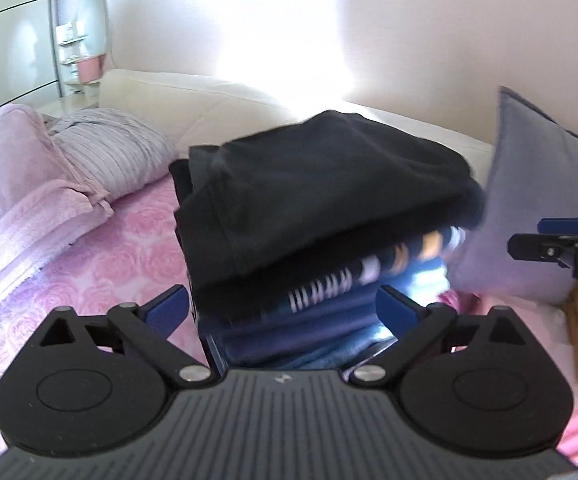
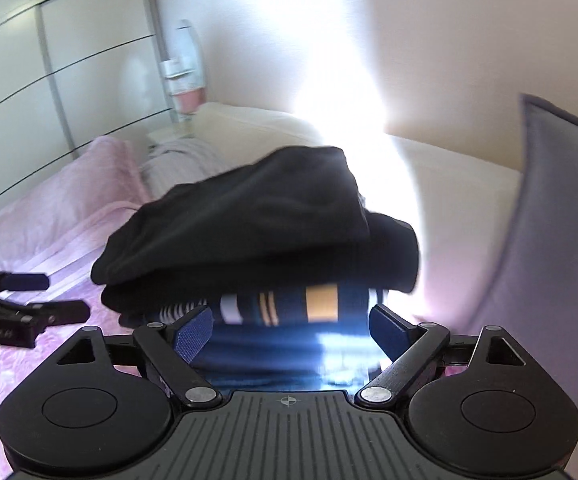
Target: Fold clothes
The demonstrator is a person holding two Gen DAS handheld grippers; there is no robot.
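Folded clothes stack (image 1: pixel 321 216) between wide-open fingers of both level hand-held grippers, left (image 1: pixel 283 306) and right (image 2: pixel 291 330), nothing clamped.

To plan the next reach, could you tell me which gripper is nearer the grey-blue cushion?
Right. The right gripper sits just in front of the cushion; the left gripper is beyond the folded stack, on its far side.

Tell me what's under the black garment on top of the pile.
Under the black garment lies a striped piece with white and orange bands, then blue folded clothes. How many layers there are, and the bottom of the pile, stay hidden.
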